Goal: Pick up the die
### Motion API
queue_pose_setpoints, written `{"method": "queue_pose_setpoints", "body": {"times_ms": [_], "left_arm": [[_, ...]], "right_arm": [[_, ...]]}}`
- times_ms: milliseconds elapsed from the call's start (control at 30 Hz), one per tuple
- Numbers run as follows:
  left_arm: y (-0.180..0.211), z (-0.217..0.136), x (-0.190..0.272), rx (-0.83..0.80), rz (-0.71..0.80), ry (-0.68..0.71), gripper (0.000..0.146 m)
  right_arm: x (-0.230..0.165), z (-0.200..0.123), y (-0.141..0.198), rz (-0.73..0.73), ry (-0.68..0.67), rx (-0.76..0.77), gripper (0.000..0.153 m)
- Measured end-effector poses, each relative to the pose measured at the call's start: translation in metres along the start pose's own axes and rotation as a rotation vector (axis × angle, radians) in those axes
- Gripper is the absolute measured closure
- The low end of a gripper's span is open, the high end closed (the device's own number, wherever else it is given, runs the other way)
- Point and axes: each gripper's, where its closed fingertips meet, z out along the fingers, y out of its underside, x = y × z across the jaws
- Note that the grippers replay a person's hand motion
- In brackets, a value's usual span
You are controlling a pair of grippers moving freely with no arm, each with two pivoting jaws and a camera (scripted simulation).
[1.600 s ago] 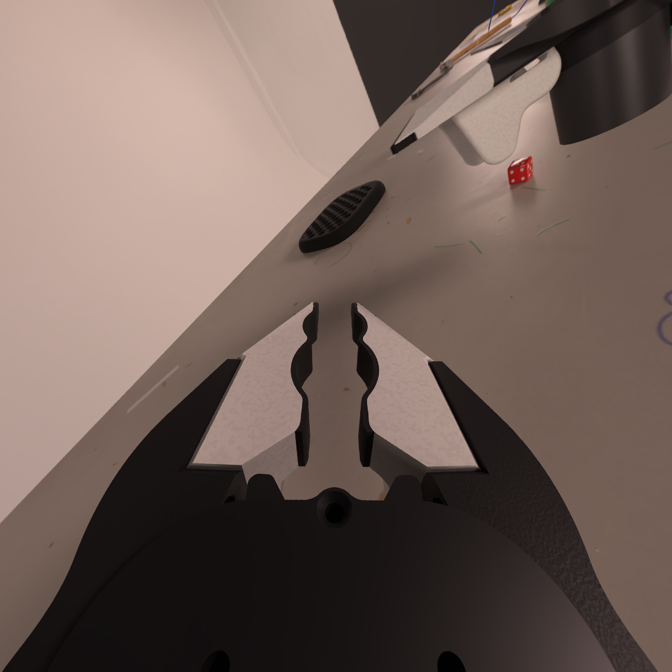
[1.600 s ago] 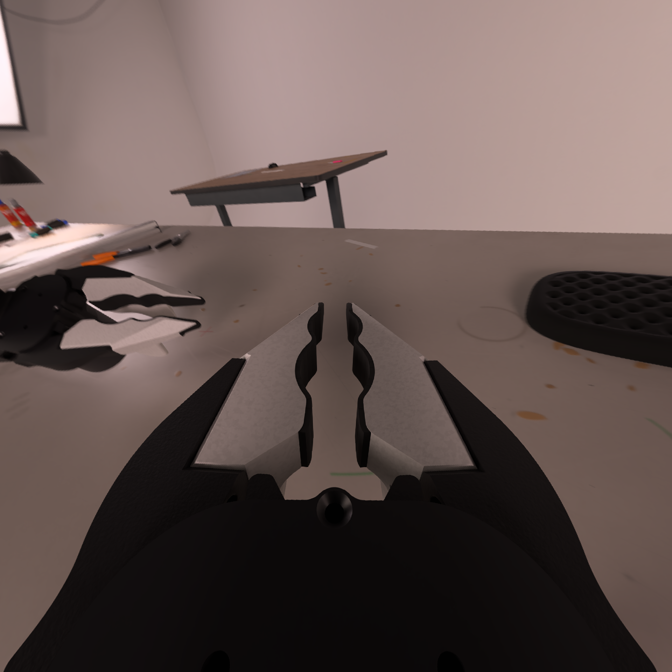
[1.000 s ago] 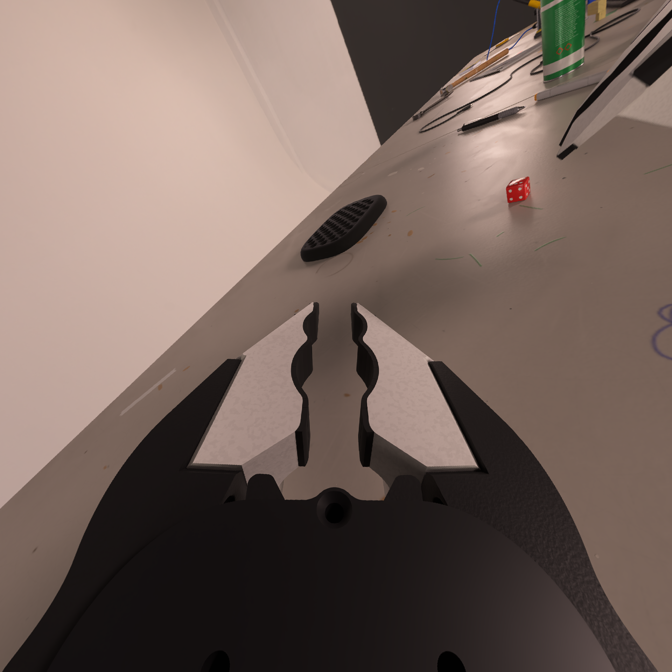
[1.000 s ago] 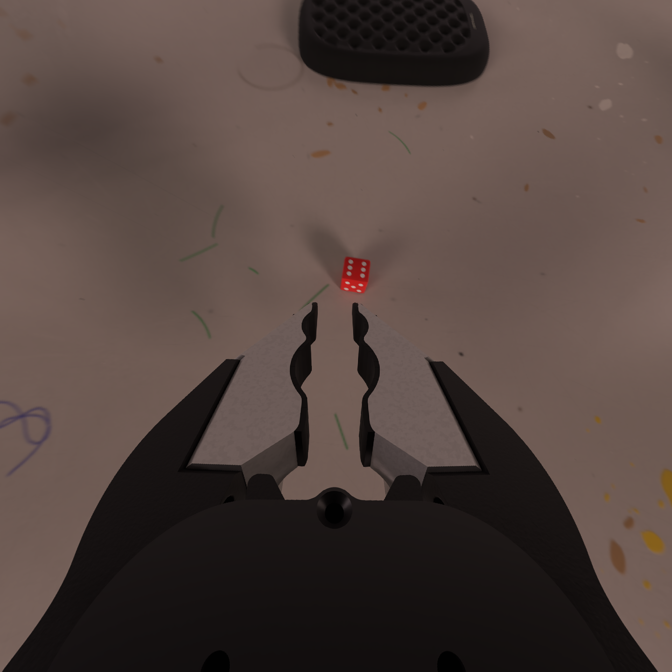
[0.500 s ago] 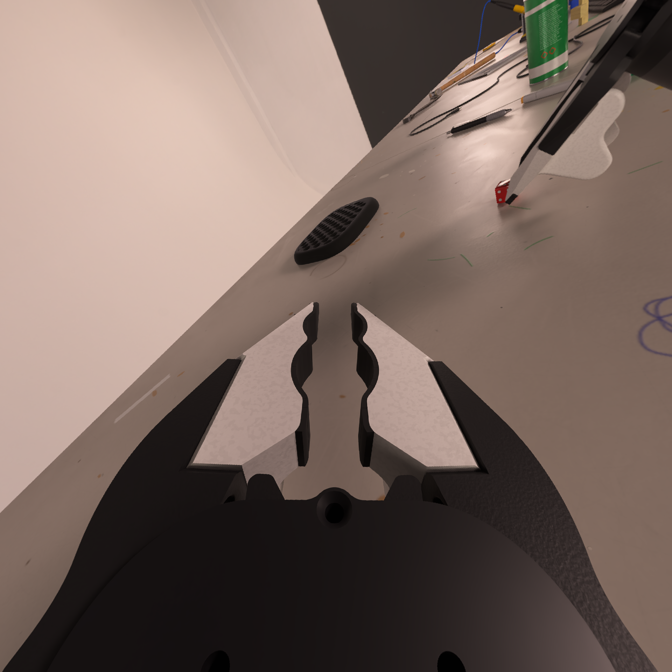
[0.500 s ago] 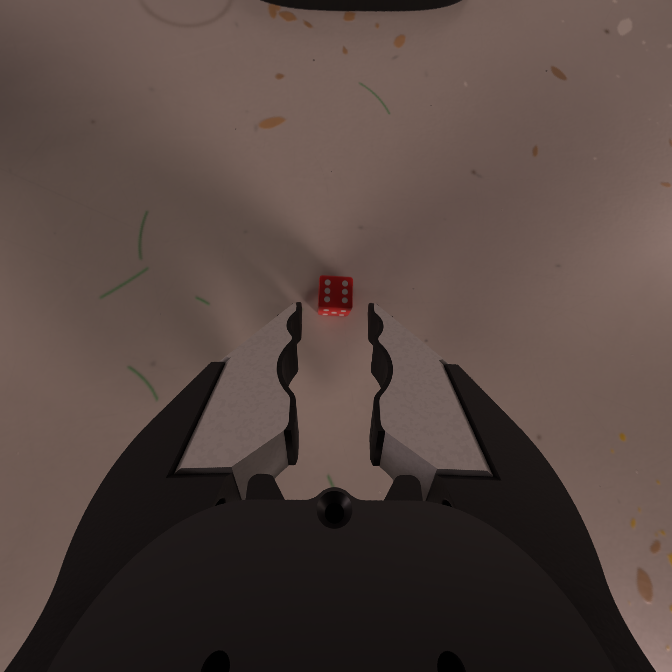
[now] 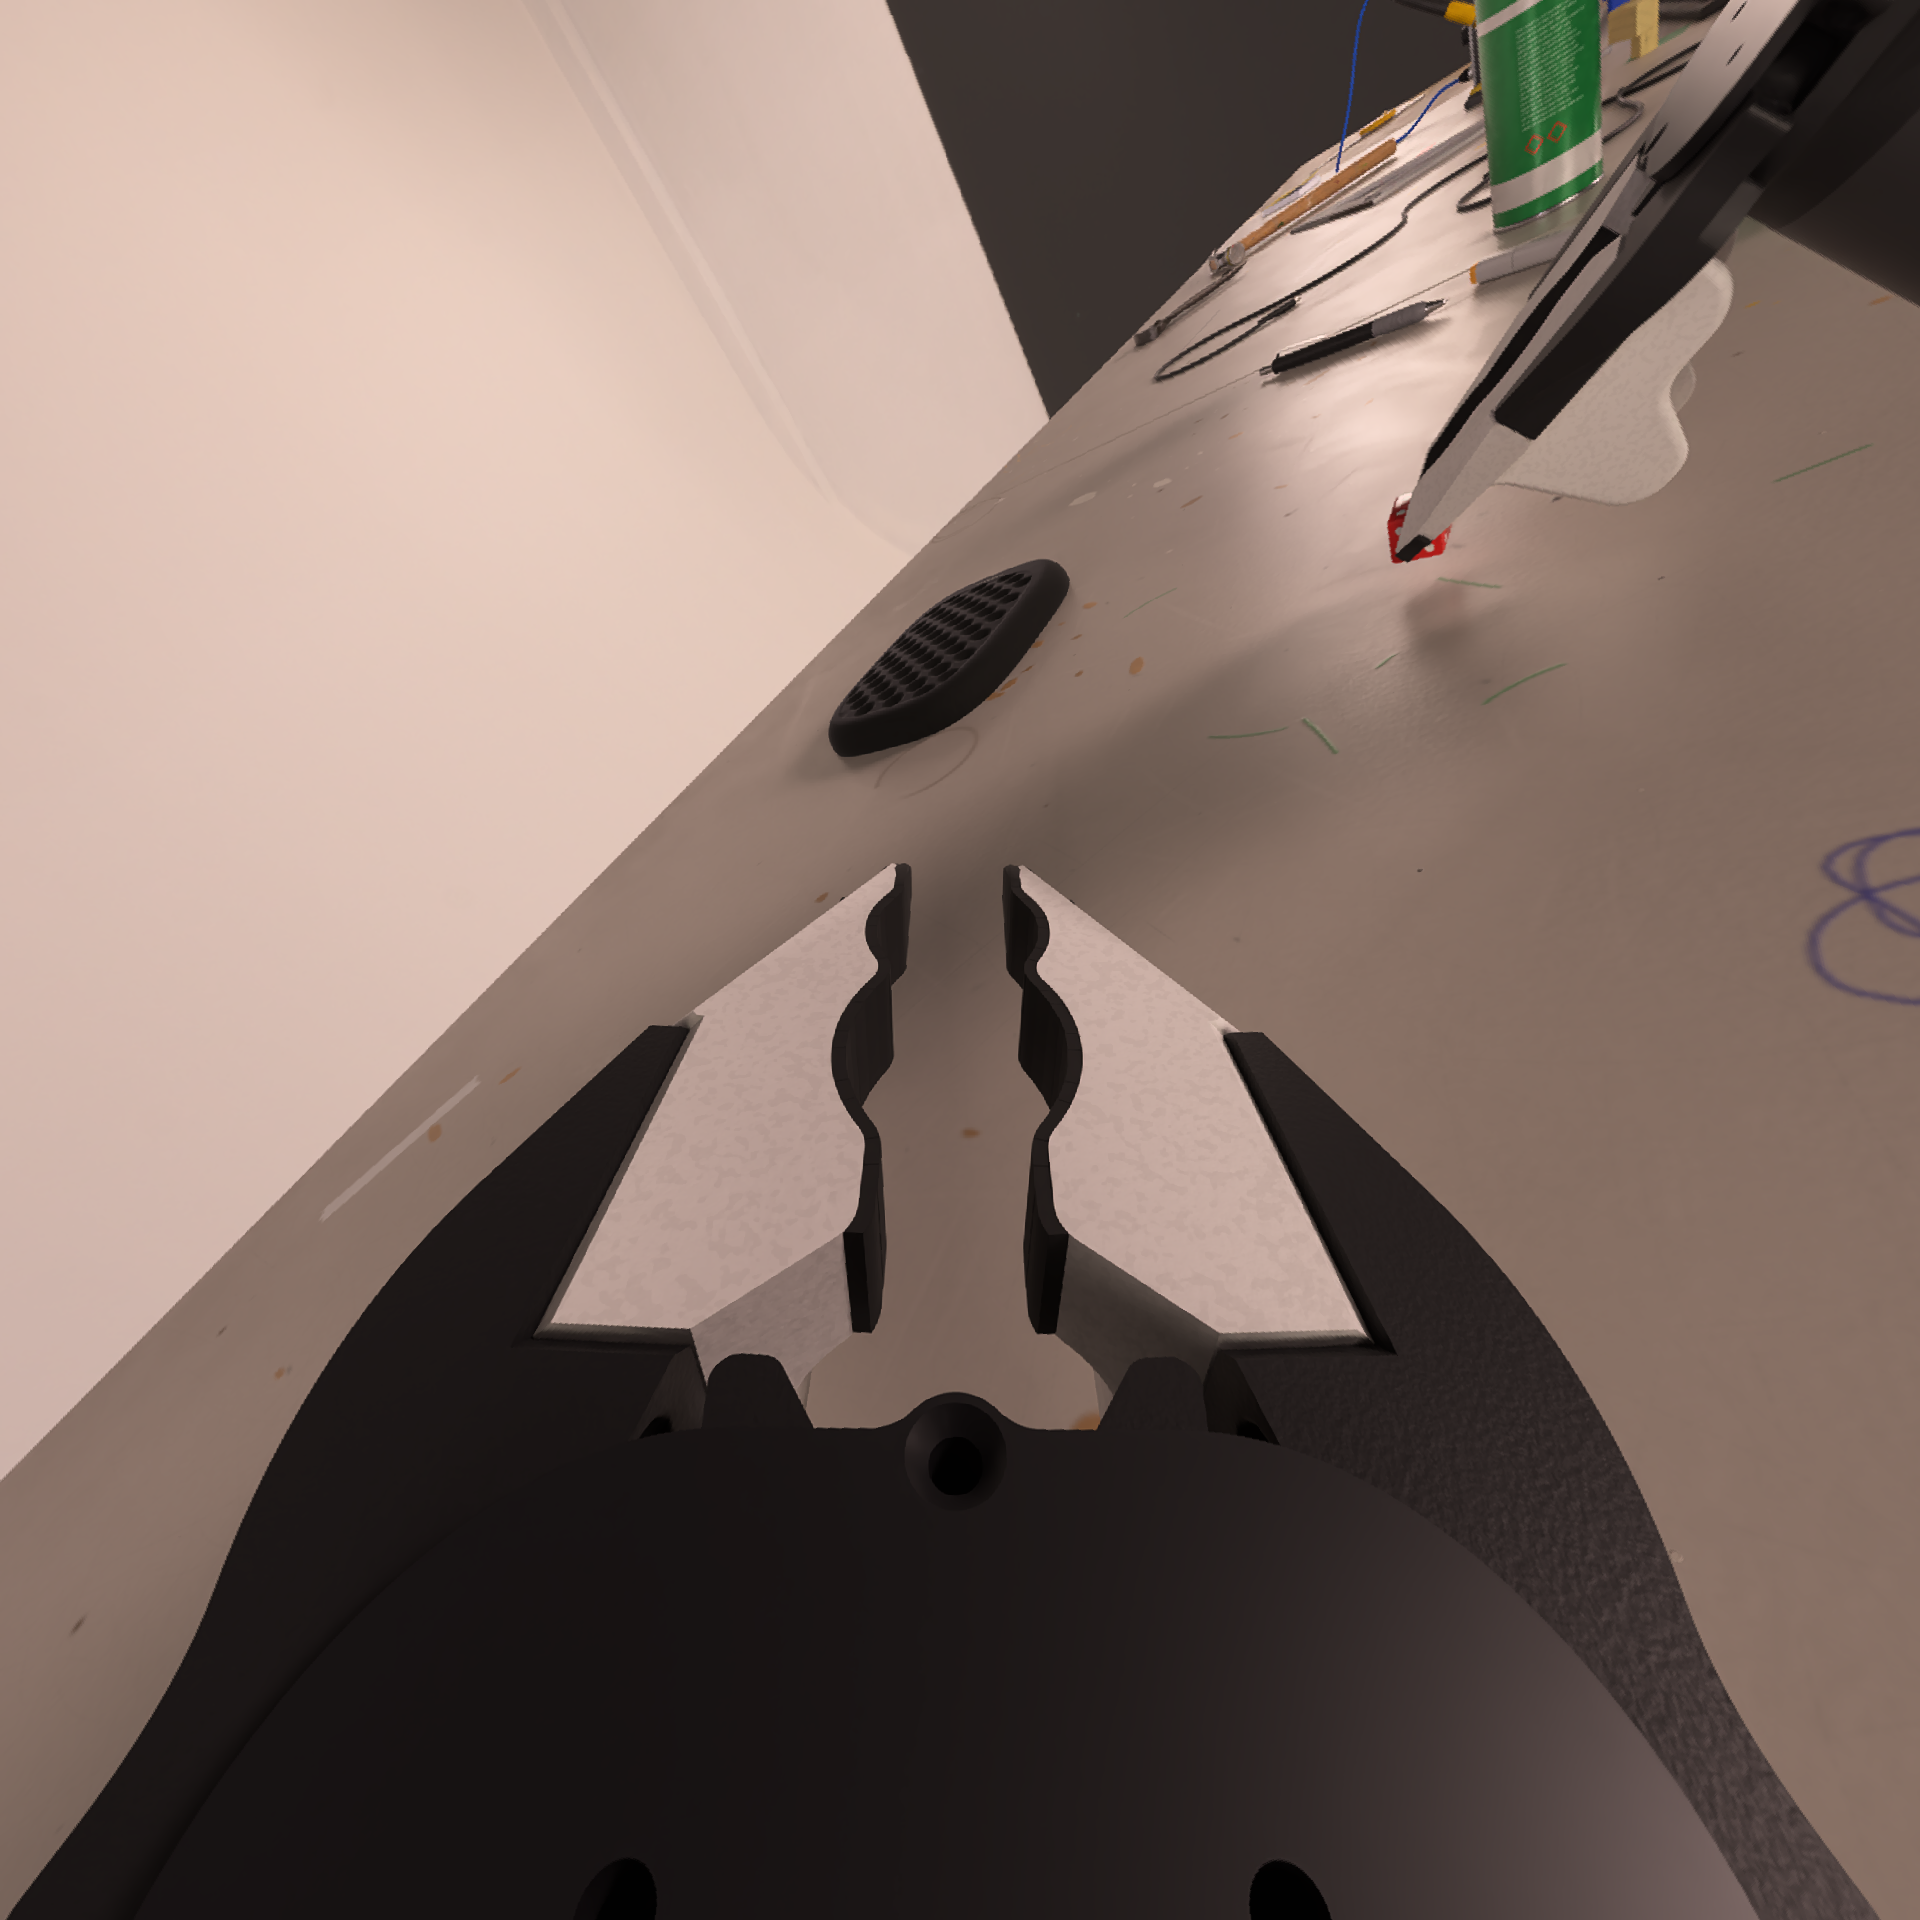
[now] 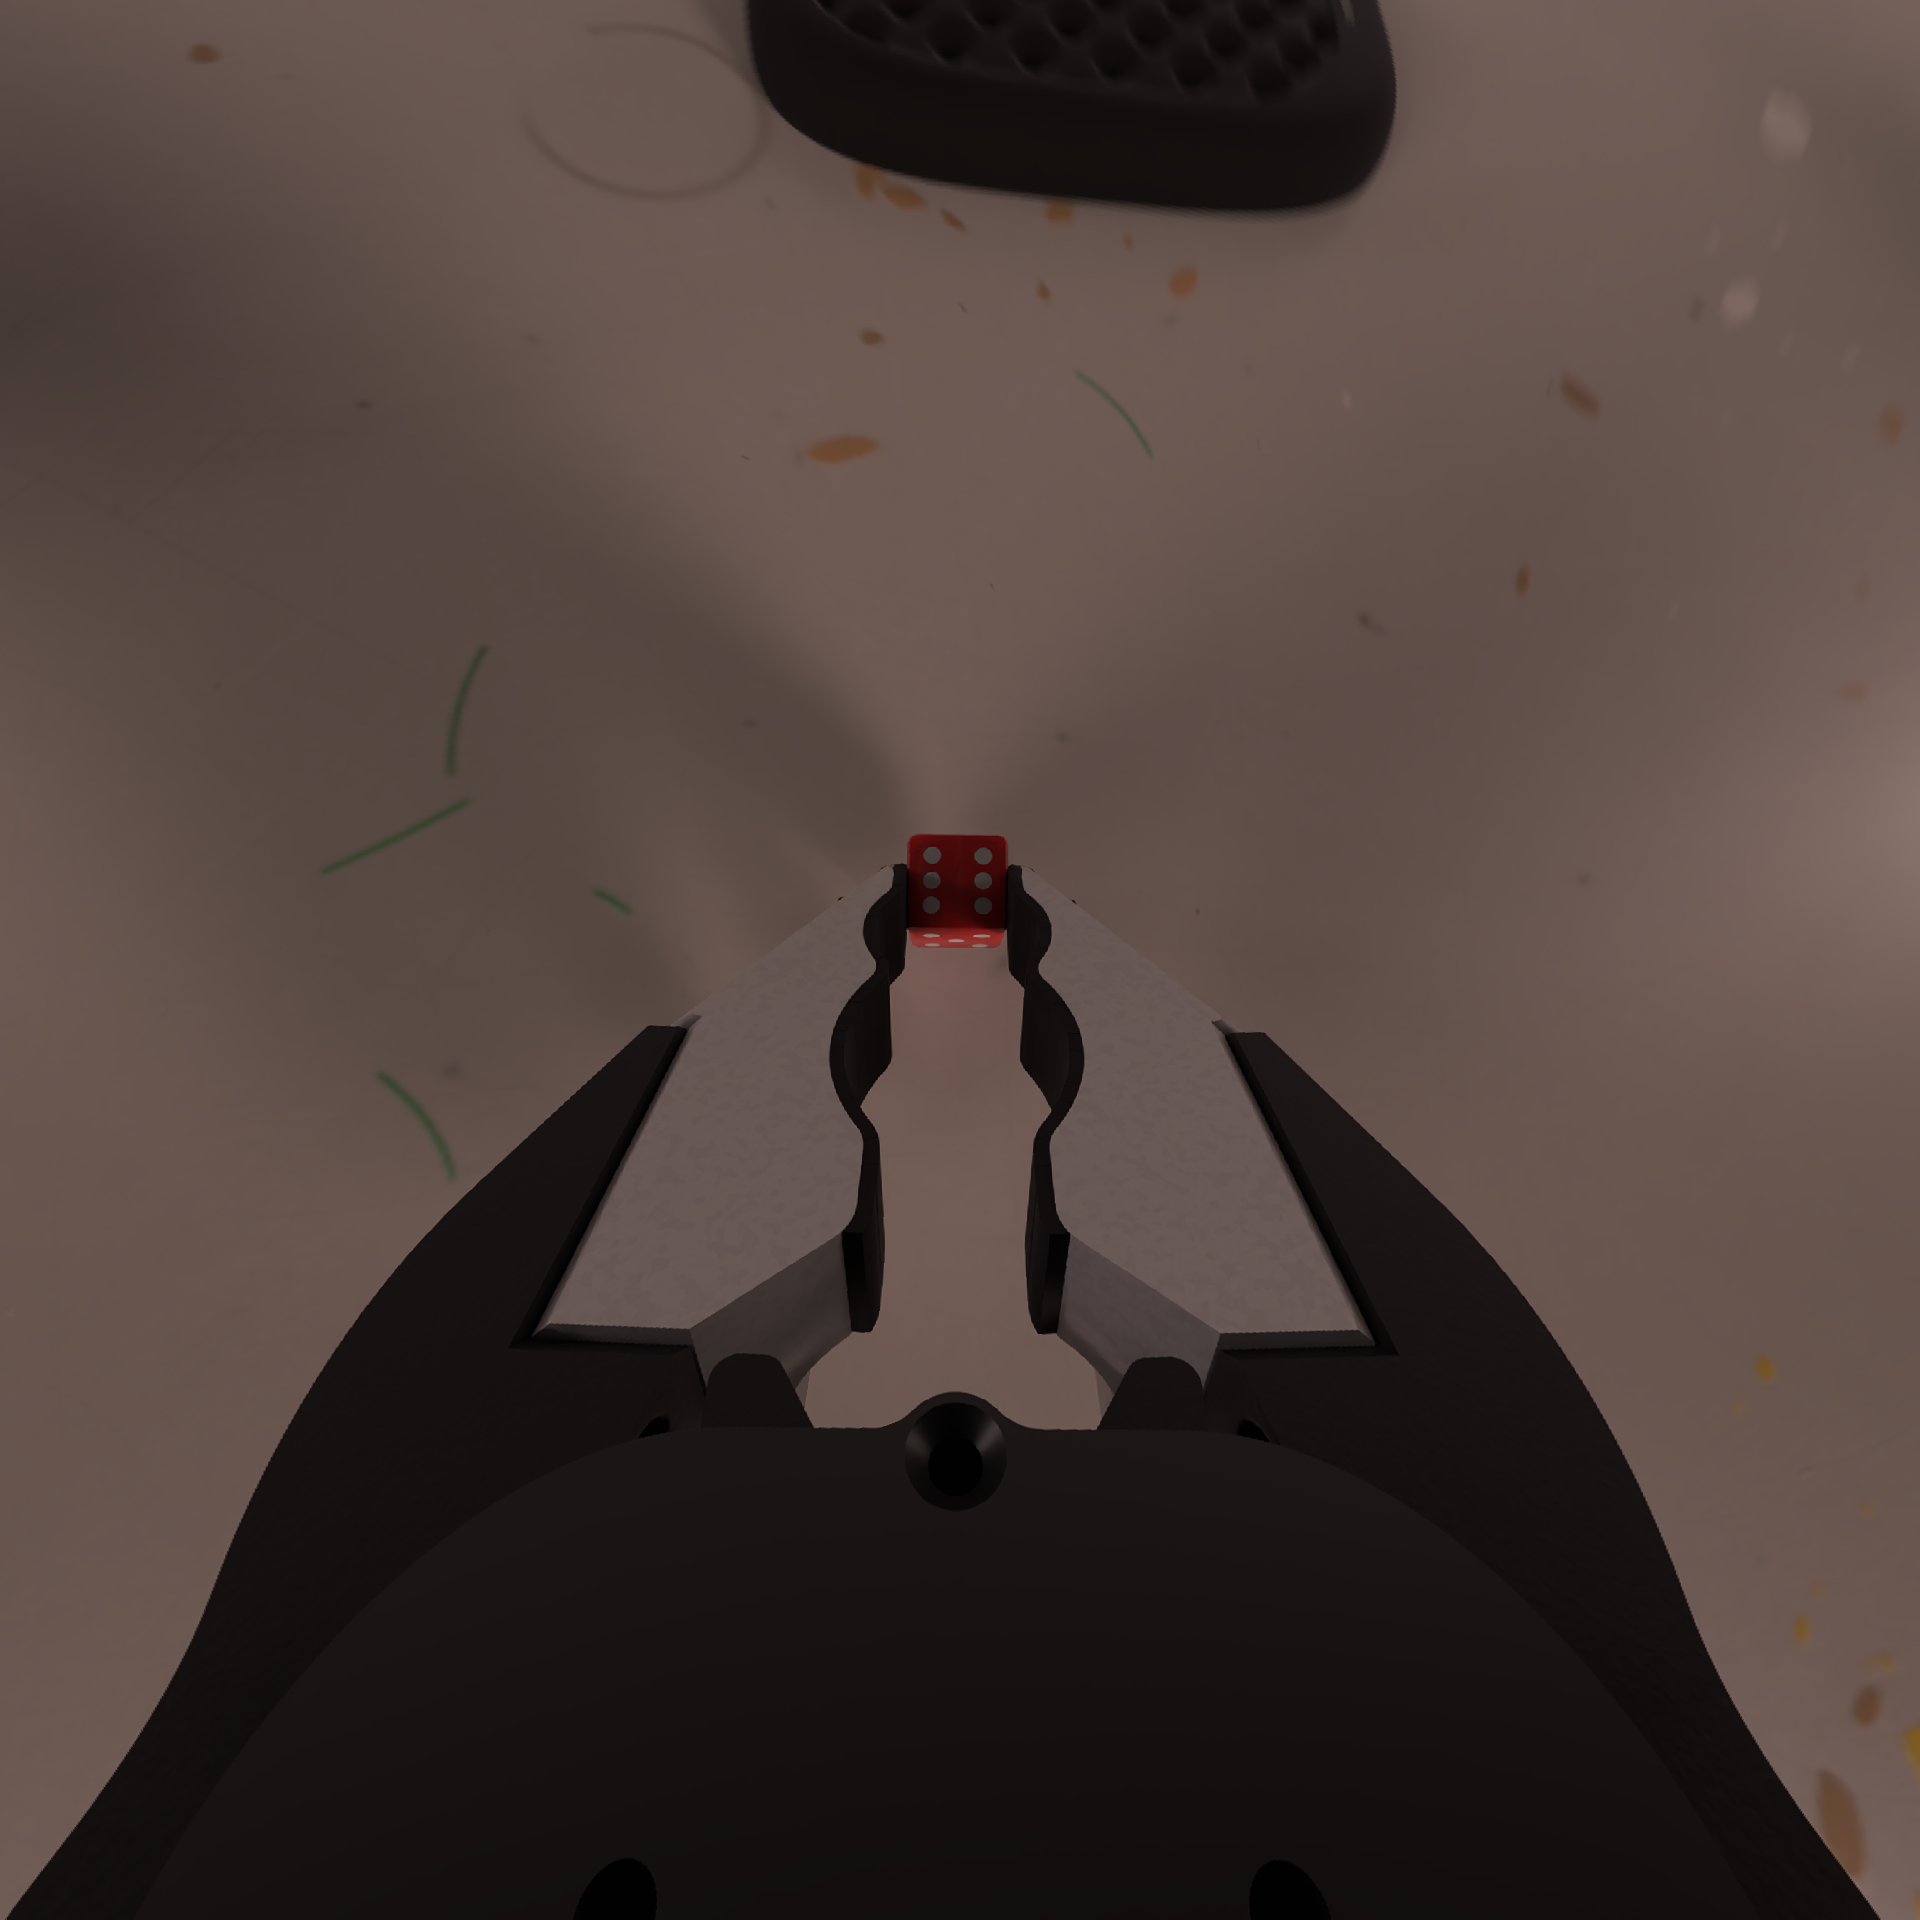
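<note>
The red die (image 8: 956,883) with white pips is pinched between the tips of my right gripper (image 8: 956,891), which points down at the grey table (image 8: 1455,831). In the left wrist view the die (image 7: 1438,540) is half hidden behind a finger of the right gripper (image 7: 1415,542) and seems to hang just above the table, with a shadow under it. My left gripper (image 7: 957,883) is low over the table, far from the die, its jaws a little apart and empty.
A black perforated pad (image 7: 951,657) lies near the table's edge; it also shows in the right wrist view (image 8: 1070,94). A green can (image 7: 1538,114), a pen (image 7: 1351,338), a cable and hand tools lie at the far end. A blue scribble (image 7: 1870,914) marks the table.
My right gripper swung down over the die, opened, then closed on it and rose slightly. My left gripper has barely moved.
</note>
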Motion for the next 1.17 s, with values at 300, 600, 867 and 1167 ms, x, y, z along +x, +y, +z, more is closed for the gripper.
{"method": "queue_pose_setpoints", "body": {"times_ms": [300, 600, 867, 1167], "left_arm": [[-0.001, 0.0, 0.001, 0.007, -0.002, 0.003, 0.129], [-0.003, 0.0, 0.003, 0.014, 0.004, 0.011, 0.129], [-0.002, 0.001, 0.005, 0.004, 0.018, 0.015, 0.129], [-0.002, 0.001, 0.006, 0.004, 0.024, 0.016, 0.129]], "right_arm": [[-0.022, -0.023, -0.033, -0.305, 0.07, 0.225, 0.134], [-0.012, -0.073, -0.055, -0.24, 0.06, 0.439, 0.134], [0.098, -0.134, -0.052, -0.003, 0.216, 0.49, 0.134], [0.154, -0.082, -0.006, 0.121, 0.043, 0.141, 0.134]]}}
